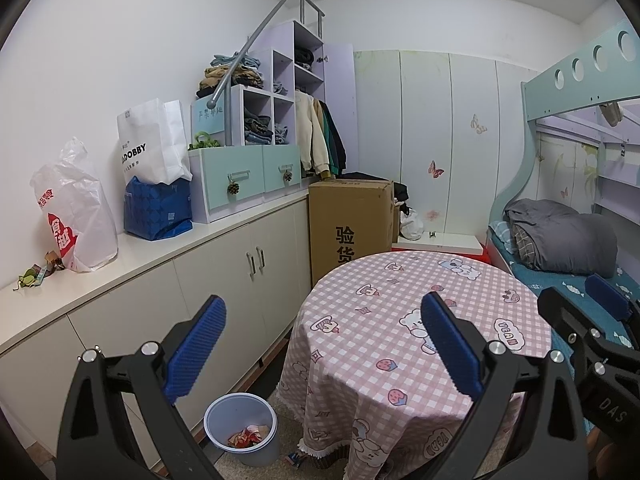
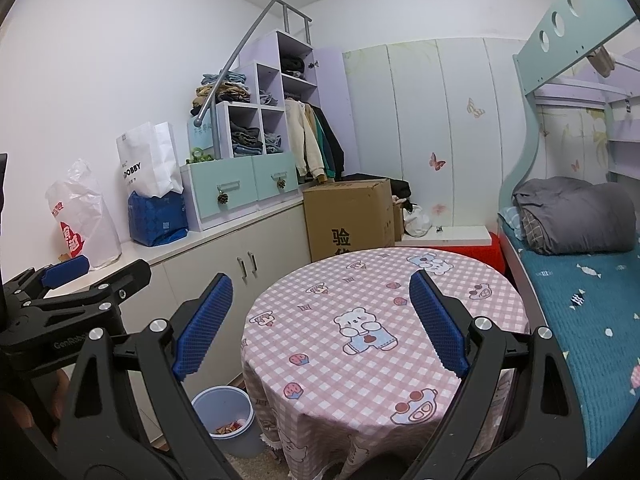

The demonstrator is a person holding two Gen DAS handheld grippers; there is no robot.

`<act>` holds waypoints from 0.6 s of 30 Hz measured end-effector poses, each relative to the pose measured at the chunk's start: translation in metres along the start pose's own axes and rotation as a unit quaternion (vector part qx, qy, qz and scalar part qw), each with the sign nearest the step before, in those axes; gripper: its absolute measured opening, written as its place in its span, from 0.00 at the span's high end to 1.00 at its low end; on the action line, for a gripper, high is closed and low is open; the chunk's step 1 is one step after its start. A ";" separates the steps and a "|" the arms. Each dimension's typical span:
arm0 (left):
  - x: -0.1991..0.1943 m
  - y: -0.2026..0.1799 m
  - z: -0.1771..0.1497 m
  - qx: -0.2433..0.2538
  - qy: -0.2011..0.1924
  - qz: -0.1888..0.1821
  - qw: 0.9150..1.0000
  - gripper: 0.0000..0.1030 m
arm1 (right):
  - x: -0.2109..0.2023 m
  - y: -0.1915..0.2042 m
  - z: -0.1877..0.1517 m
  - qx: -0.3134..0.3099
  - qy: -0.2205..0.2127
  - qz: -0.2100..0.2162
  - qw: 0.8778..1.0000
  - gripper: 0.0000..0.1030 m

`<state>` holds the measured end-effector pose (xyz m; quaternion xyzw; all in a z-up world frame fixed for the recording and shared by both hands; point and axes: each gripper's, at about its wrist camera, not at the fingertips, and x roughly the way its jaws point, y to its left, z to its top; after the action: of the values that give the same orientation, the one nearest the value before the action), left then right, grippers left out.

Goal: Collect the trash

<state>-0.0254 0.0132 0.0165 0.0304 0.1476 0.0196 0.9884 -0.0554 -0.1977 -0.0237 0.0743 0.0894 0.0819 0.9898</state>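
Observation:
A pale blue trash bin [image 1: 241, 428] stands on the floor left of the round table [image 1: 400, 320], with red and orange wrappers inside; it also shows in the right wrist view [image 2: 224, 420]. Small green and brown scraps [image 1: 38, 274] lie on the cabinet top at the far left. My left gripper [image 1: 320, 344] is open and empty, held above the table's near left edge. My right gripper [image 2: 320, 320] is open and empty above the table [image 2: 380, 320]. The left gripper also shows in the right wrist view [image 2: 72, 276], and the right gripper in the left wrist view [image 1: 592, 300].
A low white cabinet [image 1: 160, 280] along the left wall carries a white plastic bag [image 1: 76, 220], a blue bag [image 1: 158, 210] and a paper bag [image 1: 152, 140]. A cardboard box [image 1: 350, 224] stands behind the table. A bunk bed [image 1: 580, 248] is on the right.

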 end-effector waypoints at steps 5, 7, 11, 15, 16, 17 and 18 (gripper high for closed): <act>0.003 -0.002 -0.001 0.002 0.003 0.000 1.000 0.07 | 0.000 -0.001 -0.001 0.001 0.001 0.000 1.000 0.14; 0.003 -0.002 -0.002 0.004 0.004 0.000 1.000 0.07 | 0.002 -0.002 0.000 0.001 0.002 -0.001 1.000 0.14; 0.004 -0.004 -0.002 0.006 0.004 -0.001 1.000 0.07 | 0.004 -0.003 0.000 0.003 0.004 -0.002 1.000 0.14; 0.006 -0.006 -0.003 0.008 0.007 0.000 1.000 0.07 | 0.004 -0.004 0.000 0.003 0.005 -0.002 1.000 0.14; 0.007 -0.006 -0.003 0.008 0.008 -0.001 1.000 0.07 | 0.005 -0.004 0.000 0.004 0.006 -0.002 1.000 0.14; 0.008 -0.006 -0.003 0.008 0.009 -0.001 1.000 0.07 | 0.006 -0.004 -0.001 0.004 0.006 -0.003 1.000 0.14; 0.009 -0.007 -0.003 0.009 0.010 -0.001 1.000 0.07 | 0.006 -0.005 -0.002 0.005 0.007 -0.003 1.000 0.14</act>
<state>-0.0177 0.0068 0.0102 0.0391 0.1573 0.0179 0.9866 -0.0493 -0.2017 -0.0272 0.0786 0.0973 0.0788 0.9890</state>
